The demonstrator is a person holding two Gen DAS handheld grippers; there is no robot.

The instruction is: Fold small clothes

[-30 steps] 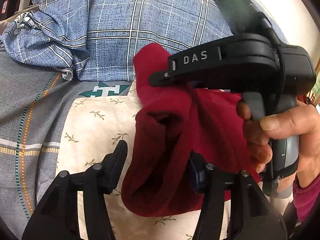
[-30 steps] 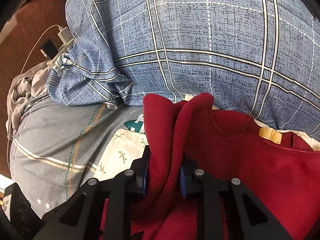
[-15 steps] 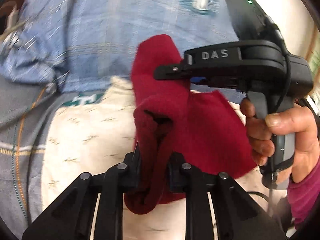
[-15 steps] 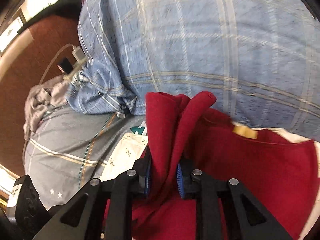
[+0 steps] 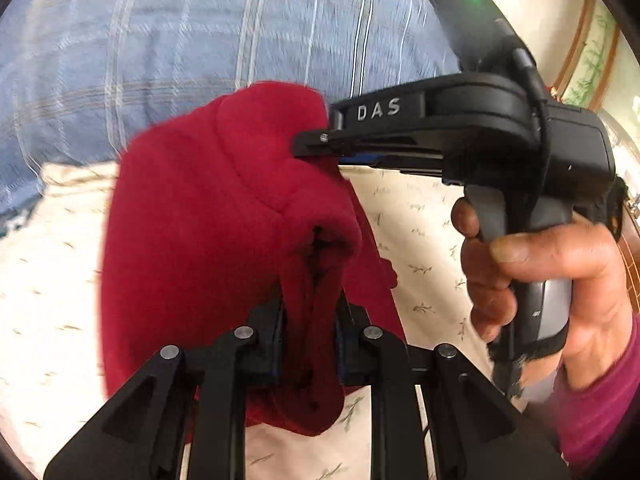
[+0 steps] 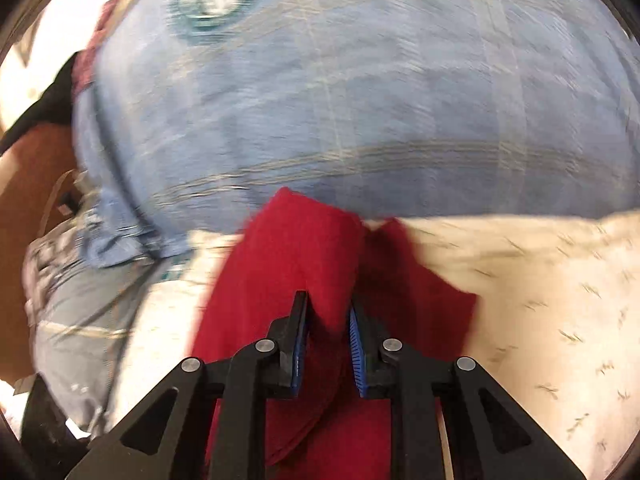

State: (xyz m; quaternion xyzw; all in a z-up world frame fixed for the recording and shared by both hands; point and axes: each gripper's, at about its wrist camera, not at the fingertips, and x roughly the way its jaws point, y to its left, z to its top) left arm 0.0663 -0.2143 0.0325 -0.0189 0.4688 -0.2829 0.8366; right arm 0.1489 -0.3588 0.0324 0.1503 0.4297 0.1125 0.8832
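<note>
- Since a second ago, the left gripper [image 5: 308, 332] has clenched on the red garment [image 5: 192, 240], which hung loose between its jaws before.
- Right gripper [image 6: 328, 344]: jaws closing, pinching a garment fold.
- Garment hangs bunched between both grippers over the cream leaf-print sheet [image 6: 540, 300], near the blue plaid quilt [image 6: 360, 100].

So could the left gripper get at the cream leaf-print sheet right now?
Probably not: the left gripper is shut on a fold of the red garment, which hangs between it and the cream sheet. It would need to let go first.
</note>
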